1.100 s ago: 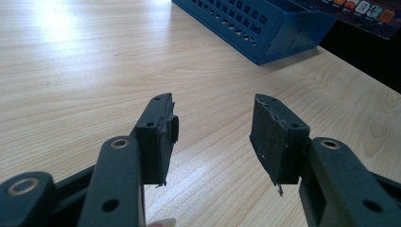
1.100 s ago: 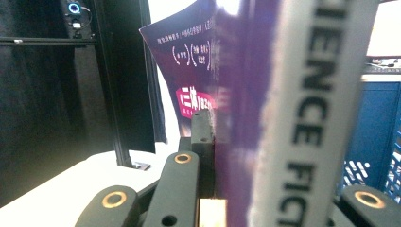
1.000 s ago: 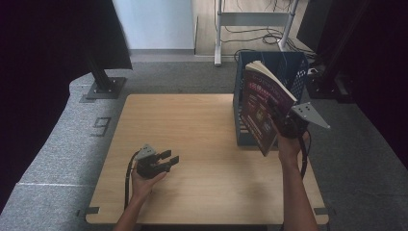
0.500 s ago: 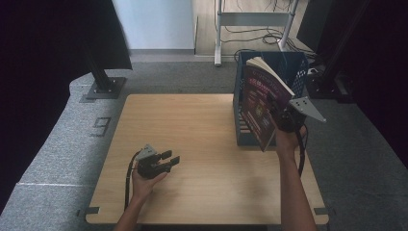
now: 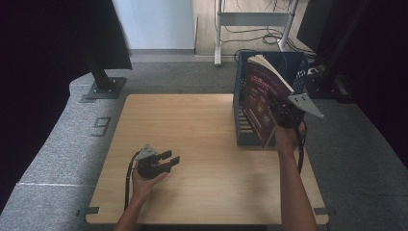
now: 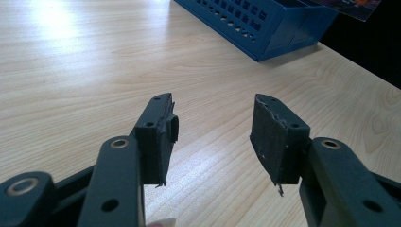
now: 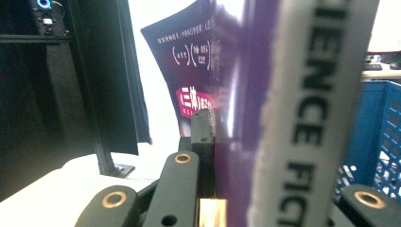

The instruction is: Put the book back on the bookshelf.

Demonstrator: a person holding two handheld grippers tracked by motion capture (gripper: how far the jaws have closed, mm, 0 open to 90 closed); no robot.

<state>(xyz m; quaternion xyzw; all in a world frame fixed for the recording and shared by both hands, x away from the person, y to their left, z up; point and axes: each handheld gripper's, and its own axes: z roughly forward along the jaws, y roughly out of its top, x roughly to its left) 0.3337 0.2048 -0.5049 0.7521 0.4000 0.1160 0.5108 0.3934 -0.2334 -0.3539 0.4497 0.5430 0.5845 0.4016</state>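
Where grey carpet (image 5: 57,144) spreads, wooden table (image 5: 202,130) stands.

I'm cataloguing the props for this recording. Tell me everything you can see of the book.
The book is a thick paperback with a dark purple cover, pink and white print and cream page edges. Its pale spine carries large dark letters in the right gripper view. It is held off the table, roughly upright and tilted, beside the blue crate. The right gripper is clamped on it; nothing else visibly touches it.

Book (image 5: 260,98) seemingly above crate (image 5: 240,103), table's (image 5: 202,144) right.
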